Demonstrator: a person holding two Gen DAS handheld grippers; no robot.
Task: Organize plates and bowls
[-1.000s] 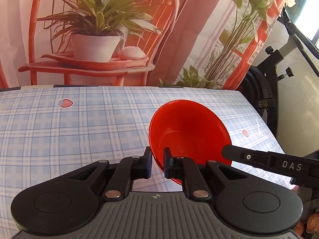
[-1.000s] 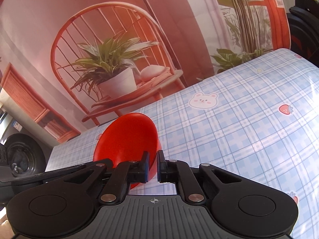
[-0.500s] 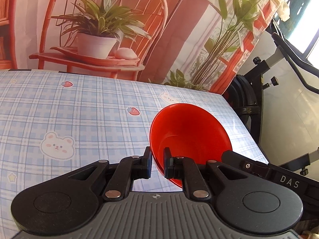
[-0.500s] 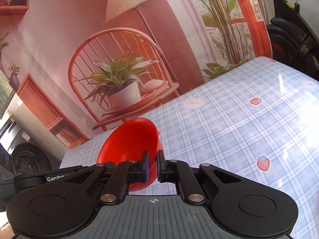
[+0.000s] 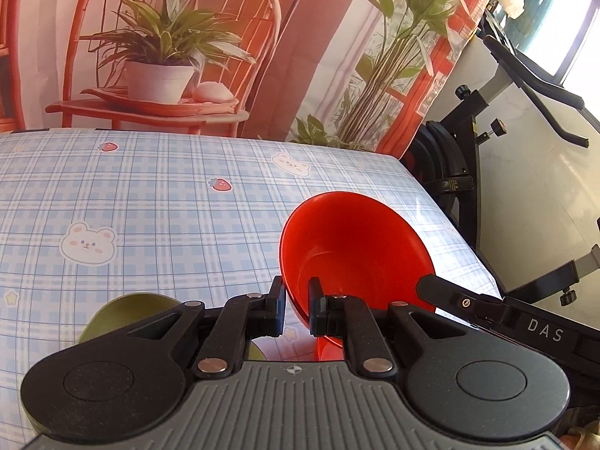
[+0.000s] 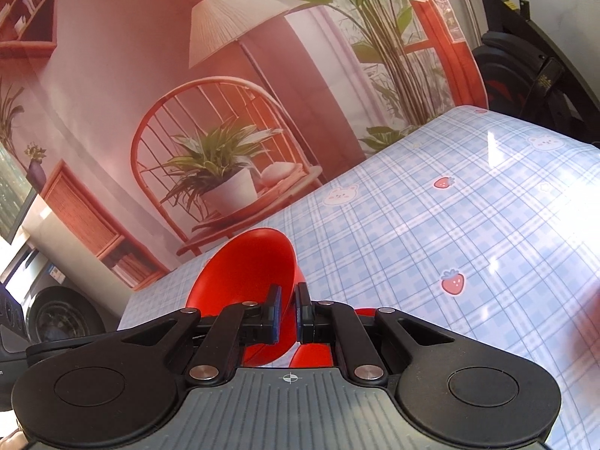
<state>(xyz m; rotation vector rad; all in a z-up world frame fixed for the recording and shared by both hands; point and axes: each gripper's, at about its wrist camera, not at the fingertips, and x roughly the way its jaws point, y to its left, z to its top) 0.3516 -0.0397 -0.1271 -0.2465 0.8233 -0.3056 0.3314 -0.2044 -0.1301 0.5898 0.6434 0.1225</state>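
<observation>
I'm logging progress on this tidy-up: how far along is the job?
Nothing looks sorted yet. In hand: the left gripper and right gripper both clamp the rim of one red bowl, held tilted above the tablecloth. Left: setting it down, plus an olive-green dish and another red dish below.

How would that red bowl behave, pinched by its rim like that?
The red bowl looks like thin, glossy plastic, so probably light and stiff. The left gripper and right gripper each pinch its rim, and it hangs tilted; that smooth surface might slip or swivel.
</observation>
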